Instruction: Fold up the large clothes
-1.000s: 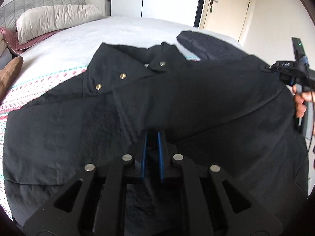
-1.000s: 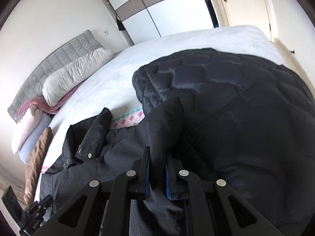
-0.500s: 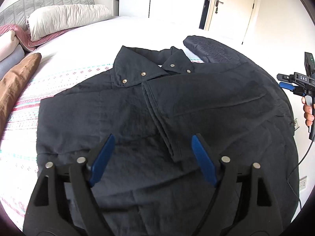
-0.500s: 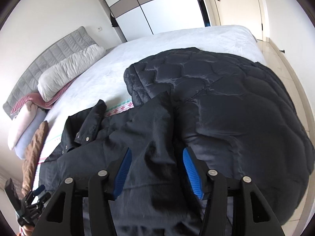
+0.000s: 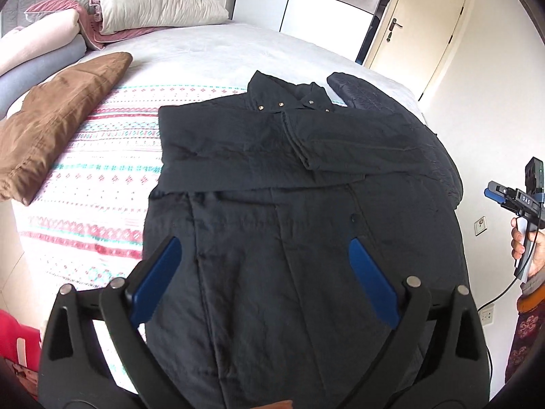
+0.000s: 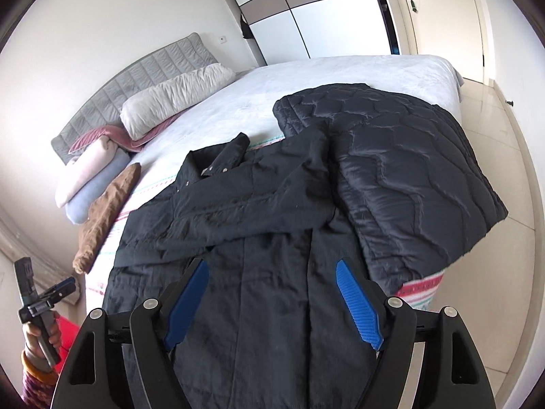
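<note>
My left tool (image 5: 264, 277) hangs over the lower half of the black coat (image 5: 289, 204), its blue pads spreading wider with nothing pinched between them. My right tool (image 6: 272, 301) does the same above the coat's hem, jaws opening and empty, the cloth lying loose below. The coat lies flat on the bed (image 6: 306, 78), collar toward the headboard (image 6: 136, 81), with one sleeve (image 5: 357, 146) folded across the chest. Its far side overlaps a dark quilted jacket (image 6: 408, 170) that droops over the bed's edge. Under the coat runs a patterned blanket (image 5: 102, 170) in red and green; beyond it is a plain white cover. A brown pillow (image 5: 58, 119), rolled blankets (image 6: 92, 173) and a long white pillow (image 6: 177, 99) sit toward the headboard. Behind stand a wardrobe (image 6: 323, 6) and a cream door (image 5: 419, 27). The coat's hem is cut off under my tools, and I cannot make out how its other sleeve lies. Something red (image 5: 17, 341) at the bed's corner is too cropped to identify.
</note>
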Demonstrator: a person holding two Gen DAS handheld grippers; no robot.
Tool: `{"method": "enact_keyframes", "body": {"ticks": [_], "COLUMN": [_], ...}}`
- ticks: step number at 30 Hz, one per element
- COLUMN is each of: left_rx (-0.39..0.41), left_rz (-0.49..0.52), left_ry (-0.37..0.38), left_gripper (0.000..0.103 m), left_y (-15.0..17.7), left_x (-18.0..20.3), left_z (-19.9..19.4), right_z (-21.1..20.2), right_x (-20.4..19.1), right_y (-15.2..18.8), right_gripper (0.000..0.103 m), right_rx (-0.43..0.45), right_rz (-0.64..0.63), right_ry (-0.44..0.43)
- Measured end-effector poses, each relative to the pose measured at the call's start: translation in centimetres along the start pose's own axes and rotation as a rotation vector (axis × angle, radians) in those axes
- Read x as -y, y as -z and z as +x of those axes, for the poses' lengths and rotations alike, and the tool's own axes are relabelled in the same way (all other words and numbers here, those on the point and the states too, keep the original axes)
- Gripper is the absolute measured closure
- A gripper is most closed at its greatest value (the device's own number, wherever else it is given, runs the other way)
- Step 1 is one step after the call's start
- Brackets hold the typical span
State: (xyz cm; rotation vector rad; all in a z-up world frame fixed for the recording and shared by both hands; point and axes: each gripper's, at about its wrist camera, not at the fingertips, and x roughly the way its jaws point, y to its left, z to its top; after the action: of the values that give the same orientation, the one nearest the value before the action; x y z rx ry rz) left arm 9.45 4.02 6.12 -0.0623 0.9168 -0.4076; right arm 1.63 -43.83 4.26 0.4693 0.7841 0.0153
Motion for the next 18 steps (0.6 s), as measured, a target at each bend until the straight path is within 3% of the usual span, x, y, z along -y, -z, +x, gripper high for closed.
{"method": "enact_keyframes", "body": {"ticks": [10,18], "left_rx": [-0.082,-0.119], "left_rz": [-0.011,-0.223], "left_ry": [0.033,0.150], "left_gripper": [0.004,0.004], "left_y": [10.5,16.2], "left_x": [-4.7,-9.4], "left_z": [-3.8,-3.5], "right_z": [-2.4,-1.5], "right_x": [1.9,6.1], "right_y": [11.1,17.8], "right_gripper": [0.023,0.023], "right_rx": [-0.073,-0.123], "right_rz": [-0.022,0.095], "right_ry": [-0.047,-0.073]}}
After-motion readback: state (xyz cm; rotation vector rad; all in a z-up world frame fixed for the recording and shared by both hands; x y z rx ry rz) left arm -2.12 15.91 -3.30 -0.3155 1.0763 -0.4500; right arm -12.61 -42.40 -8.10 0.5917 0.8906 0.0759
